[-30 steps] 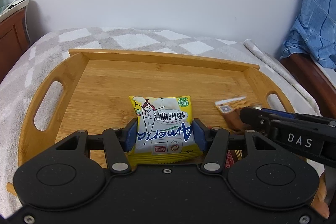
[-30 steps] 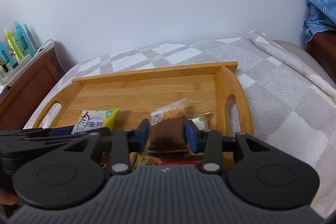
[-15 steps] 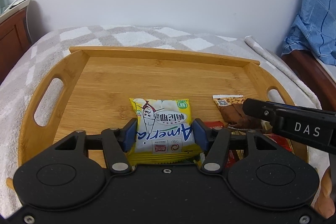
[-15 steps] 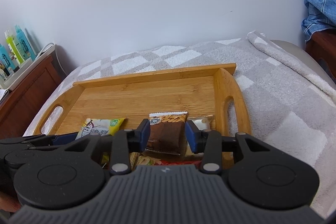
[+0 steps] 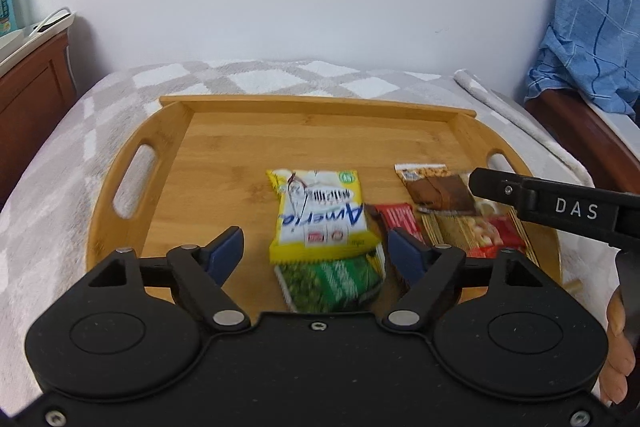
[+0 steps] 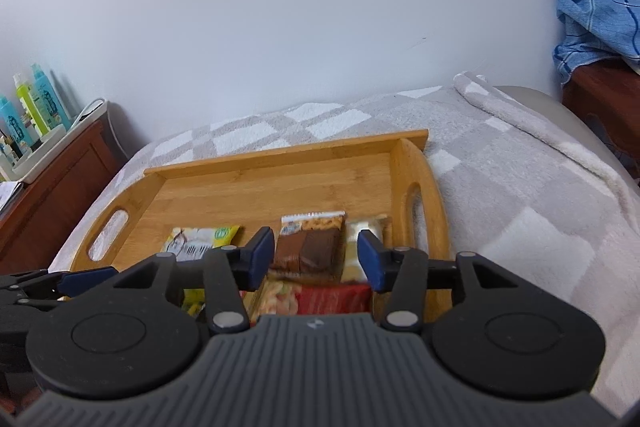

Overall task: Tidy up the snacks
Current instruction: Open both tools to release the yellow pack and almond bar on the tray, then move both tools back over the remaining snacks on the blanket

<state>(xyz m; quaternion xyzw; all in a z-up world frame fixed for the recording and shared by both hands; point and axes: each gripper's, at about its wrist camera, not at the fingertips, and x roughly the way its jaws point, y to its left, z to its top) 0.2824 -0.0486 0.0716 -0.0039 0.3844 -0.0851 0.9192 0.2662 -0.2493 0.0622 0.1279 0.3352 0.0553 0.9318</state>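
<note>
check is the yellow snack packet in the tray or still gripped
In the tray: the yellow packet lies flat, left tool pads clear either side, just opened.

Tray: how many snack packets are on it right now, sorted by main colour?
Yellow packet: 1
Green packet: 1
Brown packet: 1
Red packet: 1
Gold-and-red packet: 1
White packet, partly hidden: 1
Total: 6
</note>
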